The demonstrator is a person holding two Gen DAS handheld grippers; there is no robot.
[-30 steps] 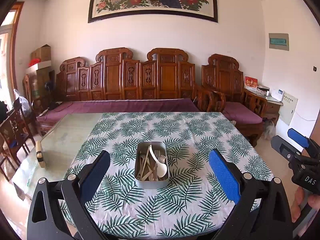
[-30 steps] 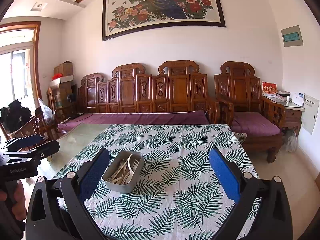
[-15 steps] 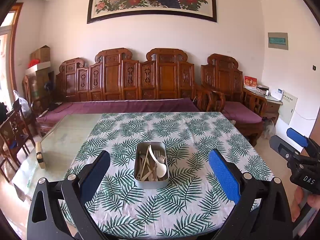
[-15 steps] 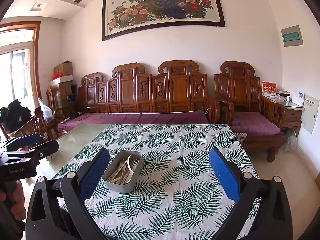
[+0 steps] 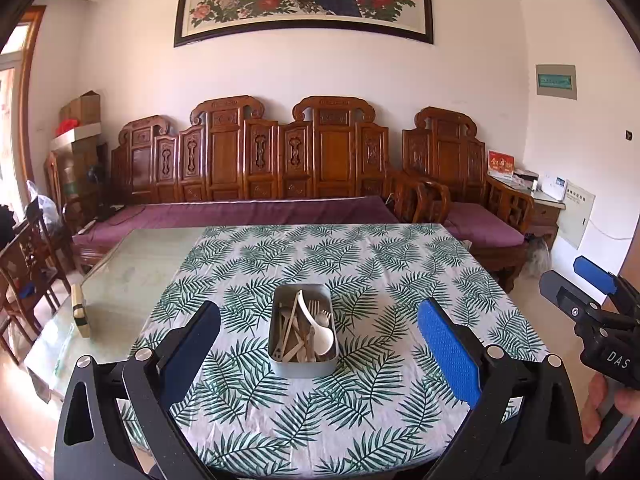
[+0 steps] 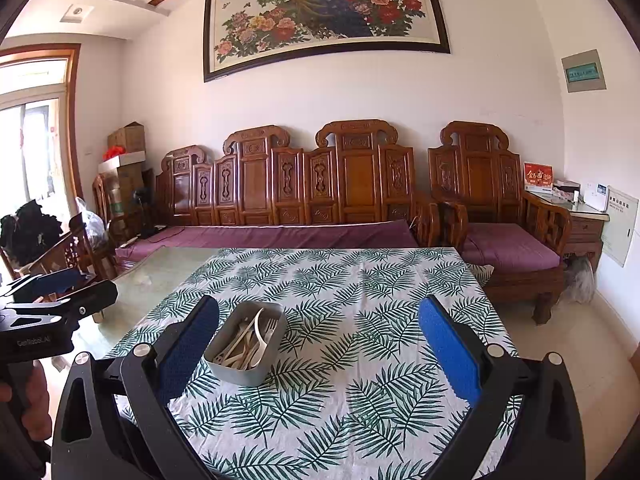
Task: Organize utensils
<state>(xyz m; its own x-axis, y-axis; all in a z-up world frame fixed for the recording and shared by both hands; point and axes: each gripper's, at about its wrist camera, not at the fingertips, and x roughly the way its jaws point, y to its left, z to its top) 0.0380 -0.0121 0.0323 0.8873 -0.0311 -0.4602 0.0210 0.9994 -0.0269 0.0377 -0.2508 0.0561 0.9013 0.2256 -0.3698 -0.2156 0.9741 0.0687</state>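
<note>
A grey metal tin [image 5: 303, 366] sits on the fern-print tablecloth [image 5: 360, 272] near the table's front middle. It holds several pale utensils [image 5: 308, 330]: a white spoon, forks and flat sticks lie jumbled in it. My left gripper [image 5: 319, 338] is open and empty, held back from the table's front edge with the tin between its fingers in view. My right gripper [image 6: 319, 338] is open and empty, further right; the tin [image 6: 244, 372] lies by its left finger [image 6: 188, 344].
The cloth covers the right part of a glass-topped table [image 5: 132, 276]; a small block [image 5: 80, 314] lies on the bare glass at left. A carved wooden sofa [image 5: 280, 168] stands behind, and wooden chairs [image 5: 24, 268] at far left.
</note>
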